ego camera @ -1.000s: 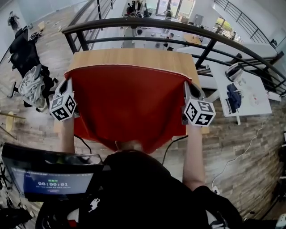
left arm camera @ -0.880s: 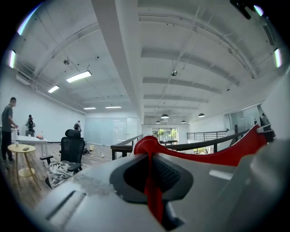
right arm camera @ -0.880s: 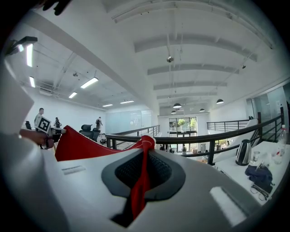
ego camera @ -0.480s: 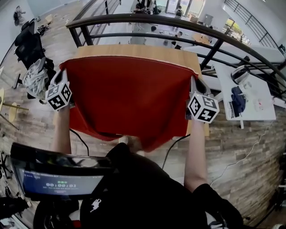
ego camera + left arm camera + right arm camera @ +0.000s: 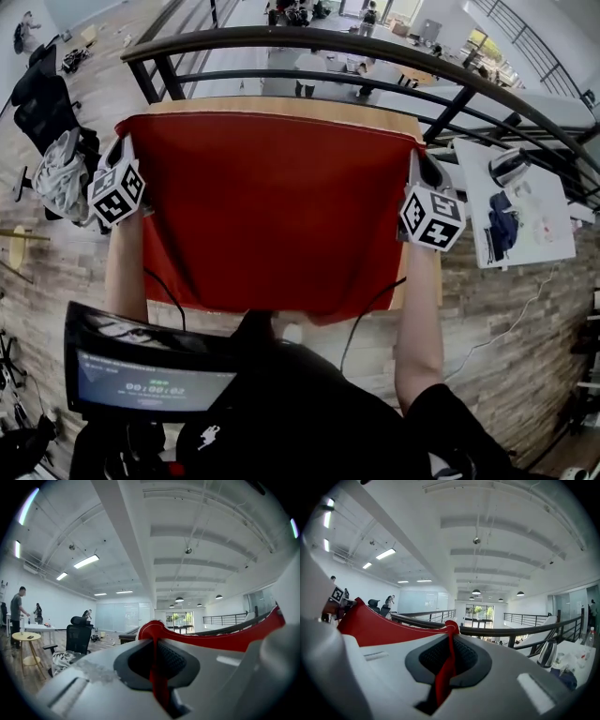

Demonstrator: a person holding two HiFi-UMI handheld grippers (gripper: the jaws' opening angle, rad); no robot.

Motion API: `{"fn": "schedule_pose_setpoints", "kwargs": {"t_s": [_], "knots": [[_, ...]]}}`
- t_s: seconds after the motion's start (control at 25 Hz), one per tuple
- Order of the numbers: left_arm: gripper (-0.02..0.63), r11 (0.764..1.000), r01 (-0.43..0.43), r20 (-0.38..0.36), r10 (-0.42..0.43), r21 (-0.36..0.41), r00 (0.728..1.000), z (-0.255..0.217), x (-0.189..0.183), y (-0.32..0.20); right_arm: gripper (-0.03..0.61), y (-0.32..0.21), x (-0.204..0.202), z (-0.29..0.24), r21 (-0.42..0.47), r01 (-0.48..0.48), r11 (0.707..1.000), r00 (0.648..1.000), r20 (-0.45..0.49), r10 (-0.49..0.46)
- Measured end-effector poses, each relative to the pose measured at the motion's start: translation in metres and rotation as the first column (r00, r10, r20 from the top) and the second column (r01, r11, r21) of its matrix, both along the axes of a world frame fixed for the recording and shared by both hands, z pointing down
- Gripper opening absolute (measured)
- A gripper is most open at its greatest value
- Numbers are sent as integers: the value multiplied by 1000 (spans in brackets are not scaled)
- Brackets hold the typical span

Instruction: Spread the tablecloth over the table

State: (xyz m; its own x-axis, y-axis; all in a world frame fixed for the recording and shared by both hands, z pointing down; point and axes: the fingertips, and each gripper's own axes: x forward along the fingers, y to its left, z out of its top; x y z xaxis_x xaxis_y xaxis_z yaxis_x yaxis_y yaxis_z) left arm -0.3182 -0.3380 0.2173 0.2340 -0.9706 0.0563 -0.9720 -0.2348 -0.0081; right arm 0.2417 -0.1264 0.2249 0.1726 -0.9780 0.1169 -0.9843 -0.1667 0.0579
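Note:
A red tablecloth (image 5: pixel 272 211) is stretched flat over the wooden table (image 5: pixel 281 104), with only the table's far strip and right edge bare. My left gripper (image 5: pixel 119 143) is shut on the cloth's far left corner, and my right gripper (image 5: pixel 418 157) is shut on its far right corner. In the left gripper view the red cloth (image 5: pixel 234 638) runs off to the right from the shut left gripper (image 5: pixel 153 641). In the right gripper view the cloth (image 5: pixel 375 627) runs left from the shut right gripper (image 5: pixel 450 641). The near hem hangs over the table's front by my body.
A black railing (image 5: pixel 309 42) curves just beyond the table's far edge. A black office chair with pale clothes (image 5: pixel 58 169) stands at the left. A white table (image 5: pixel 525 211) with a kettle (image 5: pixel 511 165) is at the right. A screen (image 5: pixel 150 375) hangs at my chest.
Both grippers have moved toward the table's far edge, drawing the cloth's far hem with them. The cloth now lies flatter and covers more of the wood.

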Motion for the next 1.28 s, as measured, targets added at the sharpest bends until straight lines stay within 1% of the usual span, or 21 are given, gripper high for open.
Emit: {"fn": "schedule_pose_setpoints", "kwargs": {"t_s": [0.12, 0.2, 0.36, 0.52, 0.64, 0.76, 0.84, 0.92, 1.0, 1.08, 1.16, 1.28], "knots": [[9, 1000, -31, 35, 31, 2, 999, 0, 16, -58, 12, -55, 11, 0, -13, -12, 1000, 999, -43, 11], [9, 999, -45, 58, 46, -17, 997, 12, 26, -104, 12, -101, 20, 12, -35, -16, 999, 999, -52, 15], [9, 993, -68, 142, 82, -99, 987, 58, 45, -186, 12, -184, 42, 53, -118, -16, 993, 997, -78, 7], [9, 980, -77, 191, 112, -183, 975, 110, 57, -262, 13, -264, 57, 97, -190, 4, 982, 995, -96, -23], [9, 974, -95, 236, 144, -207, 961, 141, 74, -319, 12, -321, 74, 132, -231, -6, 973, 996, -93, -16], [9, 968, -108, 265, 169, -228, 949, 168, 91, -376, 12, -378, 87, 162, -279, -12, 960, 992, -122, -23], [10, 959, -124, 302, 200, -253, 932, 189, 103, -406, 12, -409, 92, 181, -318, 0, 948, 990, -133, -44], [9, 949, -148, 327, 239, -280, 914, 212, 115, -426, 14, -430, 96, 199, -354, 13, 935, 985, -154, -72], [9, 948, -161, 338, 253, -276, 907, 224, 124, -444, 12, -448, 106, 208, -356, 6, 934, 984, -165, -69], [9, 953, -165, 350, 250, -254, 903, 225, 127, -468, 12, -467, 117, 210, -342, -15, 939, 988, -149, -39], [10, 957, -165, 367, 245, -237, 897, 226, 129, -487, 12, -484, 120, 210, -341, -26, 940, 985, -168, -33], [11, 961, -164, 367, 239, -224, 899, 226, 138, -510, 12, -507, 125, 210, -333, -43, 942, 982, -189, -22]]}}
